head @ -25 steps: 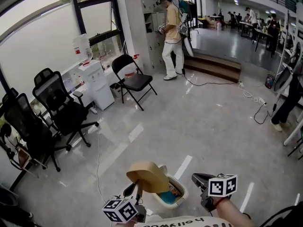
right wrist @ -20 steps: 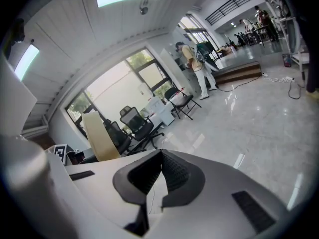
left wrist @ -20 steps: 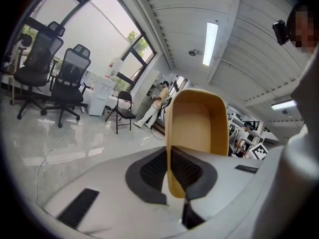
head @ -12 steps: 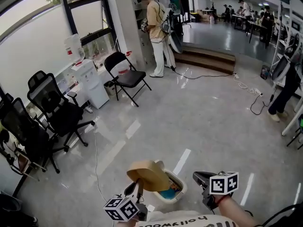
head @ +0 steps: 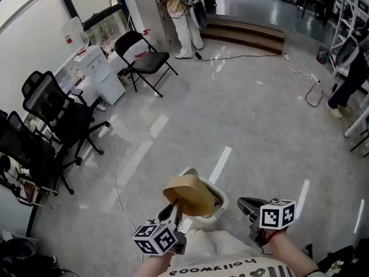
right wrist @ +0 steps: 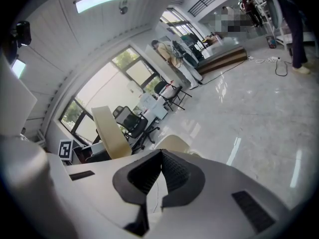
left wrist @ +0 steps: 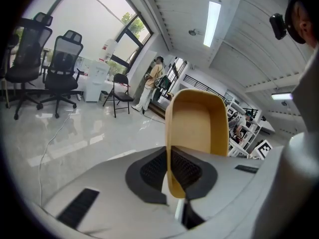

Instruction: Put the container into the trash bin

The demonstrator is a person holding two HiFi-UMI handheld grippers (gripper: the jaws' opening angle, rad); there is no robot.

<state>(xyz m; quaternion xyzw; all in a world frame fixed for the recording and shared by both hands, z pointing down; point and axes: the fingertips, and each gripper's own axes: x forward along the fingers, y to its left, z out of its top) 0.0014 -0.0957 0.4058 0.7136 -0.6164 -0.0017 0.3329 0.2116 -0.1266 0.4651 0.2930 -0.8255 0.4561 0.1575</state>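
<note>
The container (head: 189, 194) is a tan, shallow paper tray. My left gripper (head: 176, 210) is shut on its rim and holds it tilted above the cream trash bin (head: 221, 204), covering most of the bin's opening. In the left gripper view the container (left wrist: 197, 128) stands up from between the pads. My right gripper (head: 247, 204) hovers just right of the bin, shut with nothing in it. From the right gripper view the container (right wrist: 112, 133) shows at the left and the trash bin (right wrist: 174, 144) lies just past the jaws.
Black office chairs (head: 55, 117) stand at the left, with a folding chair (head: 141, 59) and a water dispenser (head: 95, 68) behind them. A cable (head: 112, 172) trails over the glossy floor. A person (head: 179, 10) stands by the far steps (head: 248, 33).
Both grippers have come down toward the floor. The container now hangs lower and closer over the trash bin. The head view has tipped further downward.
</note>
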